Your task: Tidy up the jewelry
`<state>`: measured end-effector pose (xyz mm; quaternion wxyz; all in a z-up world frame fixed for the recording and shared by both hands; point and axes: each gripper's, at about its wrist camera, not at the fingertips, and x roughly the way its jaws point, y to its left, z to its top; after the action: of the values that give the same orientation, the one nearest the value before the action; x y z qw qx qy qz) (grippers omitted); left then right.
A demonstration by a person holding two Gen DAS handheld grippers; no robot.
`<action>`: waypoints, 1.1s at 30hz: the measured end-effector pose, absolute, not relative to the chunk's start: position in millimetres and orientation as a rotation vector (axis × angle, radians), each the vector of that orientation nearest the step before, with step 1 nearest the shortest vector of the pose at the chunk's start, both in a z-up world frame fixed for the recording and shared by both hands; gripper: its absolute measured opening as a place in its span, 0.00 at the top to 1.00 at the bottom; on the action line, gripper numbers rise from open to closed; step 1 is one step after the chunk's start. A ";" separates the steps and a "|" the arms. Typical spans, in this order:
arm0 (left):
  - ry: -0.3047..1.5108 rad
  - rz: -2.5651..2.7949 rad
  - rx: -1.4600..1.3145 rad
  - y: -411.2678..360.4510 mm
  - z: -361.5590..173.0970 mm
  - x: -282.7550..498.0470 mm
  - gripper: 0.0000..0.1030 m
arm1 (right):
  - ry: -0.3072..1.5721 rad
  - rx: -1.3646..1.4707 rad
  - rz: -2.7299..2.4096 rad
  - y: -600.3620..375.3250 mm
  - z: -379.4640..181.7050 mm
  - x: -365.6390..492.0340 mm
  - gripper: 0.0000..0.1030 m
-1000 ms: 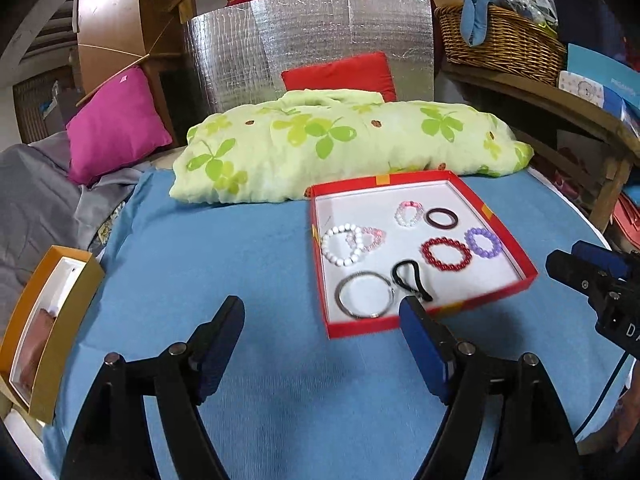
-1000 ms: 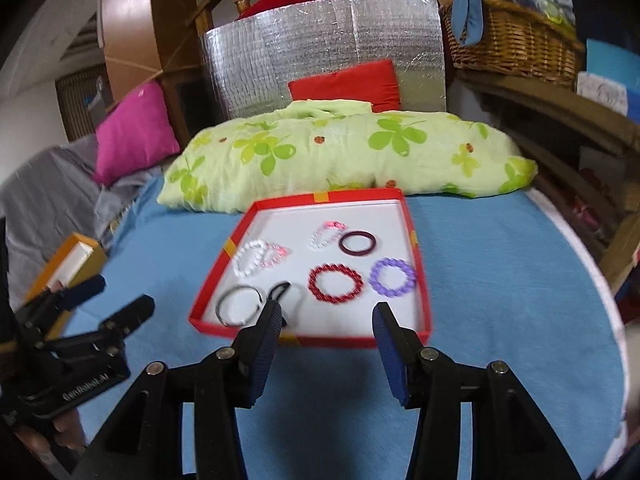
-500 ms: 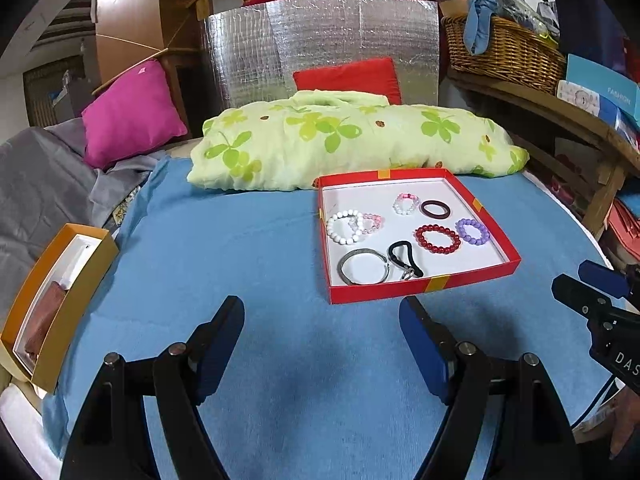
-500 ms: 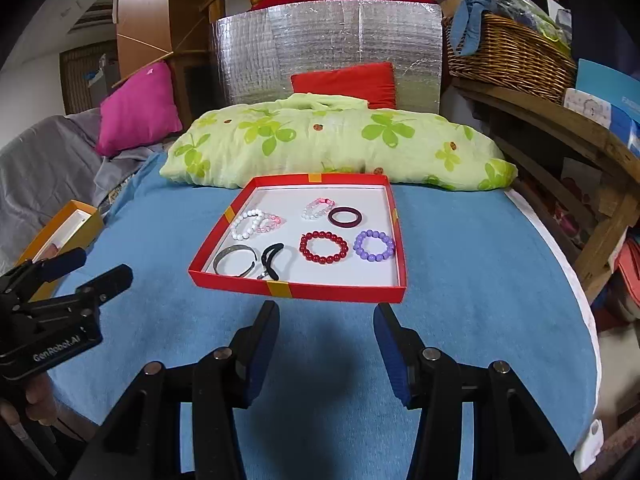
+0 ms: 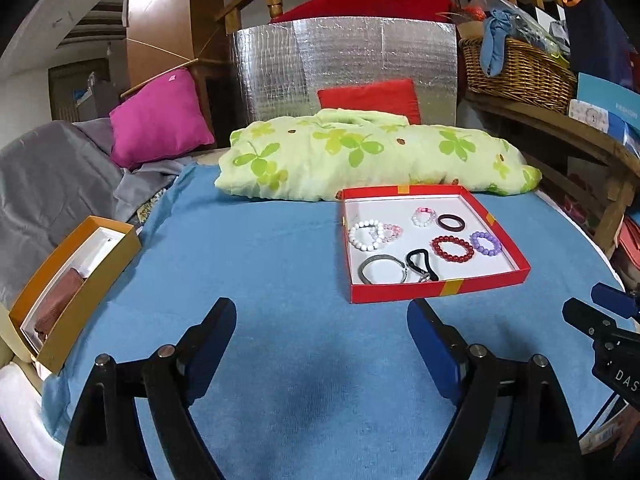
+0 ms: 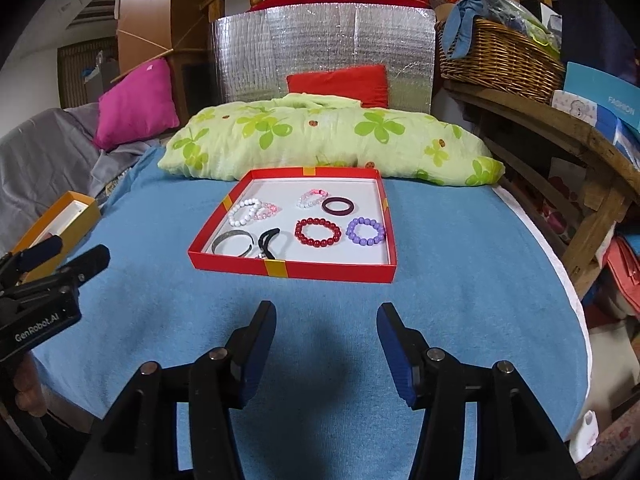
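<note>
Right wrist: claw (image 6: 326, 320) open, empty.

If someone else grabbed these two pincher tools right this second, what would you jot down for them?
Left gripper: open, empty, jaws just widened, hovering over the blue cloth.
Right gripper: open, empty, jaws just widened, in front of the red tray.
In the tray: white bead bracelet, pink ones, dark bangle, red bead bracelet, purple bead bracelet, silver bangle, black hair tie.
Orange box sits at the left edge, open.
Done: cannot tell; all the jewelry lies in the tray.
Left: pick a piece and sort it.
</note>
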<state>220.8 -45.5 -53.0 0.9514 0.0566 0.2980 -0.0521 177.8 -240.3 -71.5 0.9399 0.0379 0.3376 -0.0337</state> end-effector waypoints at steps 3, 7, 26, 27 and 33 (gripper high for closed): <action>0.625 -0.073 0.131 -47.6 -60.3 225.7 0.15 | 0.701 0.086 -0.073 -241.6 -77.8 182.4 0.45; 0.654 -0.062 0.126 -47.7 -67.9 234.2 0.15 | 0.715 0.098 -0.081 -242.6 -84.0 189.2 0.45; 0.725 -0.049 0.110 -60.6 -77.6 254.3 0.15 | 0.719 0.099 -0.076 -245.3 -90.9 205.4 0.45; 0.723 -0.056 0.108 -61.5 -77.5 254.1 0.15 | 0.715 0.101 -0.075 -245.5 -90.2 205.3 0.45; 0.715 -0.051 0.116 -65.7 -76.5 254.4 0.15 | 0.704 0.110 -0.069 -245.4 -87.7 205.5 0.45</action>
<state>254.4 -65.7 -76.5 0.9348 0.0568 0.3498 -0.0252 205.5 -245.4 -87.7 0.9366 0.0538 0.3445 -0.0336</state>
